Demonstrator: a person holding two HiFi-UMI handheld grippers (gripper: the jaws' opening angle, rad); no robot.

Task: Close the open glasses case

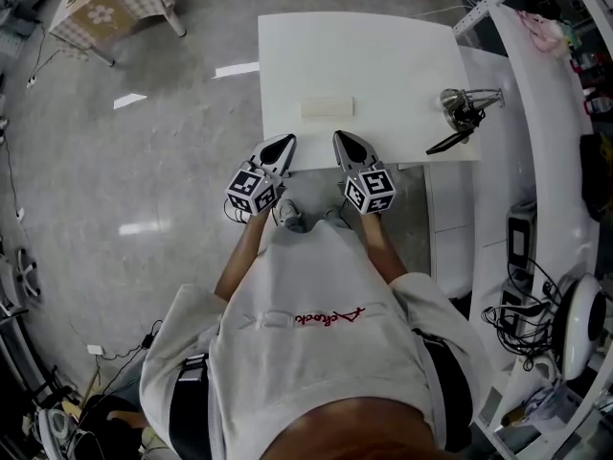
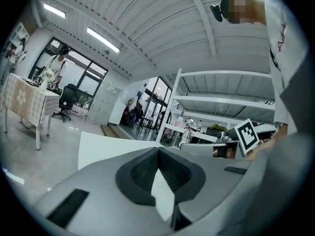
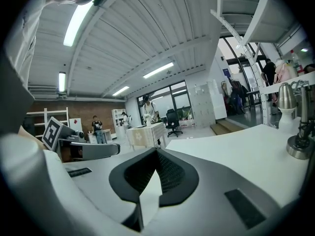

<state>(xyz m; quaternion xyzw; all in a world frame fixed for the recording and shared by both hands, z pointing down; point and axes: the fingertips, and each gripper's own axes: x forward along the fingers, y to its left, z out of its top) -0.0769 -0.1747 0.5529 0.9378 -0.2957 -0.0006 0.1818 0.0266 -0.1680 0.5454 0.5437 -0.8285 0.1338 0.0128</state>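
Observation:
A pale cream glasses case (image 1: 327,107) lies flat on the white table (image 1: 383,56), a little in from its near edge; whether its lid is up I cannot tell. My left gripper (image 1: 283,143) and right gripper (image 1: 341,139) hover side by side over the table's near edge, short of the case and apart from it. Both point away from the person's body. In the left gripper view the left gripper (image 2: 158,149) has its fingertips together with nothing between them. The right gripper (image 3: 156,150) looks the same in its own view. The case is hidden in both gripper views.
A metal stand with a black handle (image 1: 463,113) sits at the table's right edge and shows again as the metal stand (image 3: 298,127). A table with a checked cloth (image 1: 105,3) stands far left. White shelving and cabled equipment (image 1: 565,286) line the right side.

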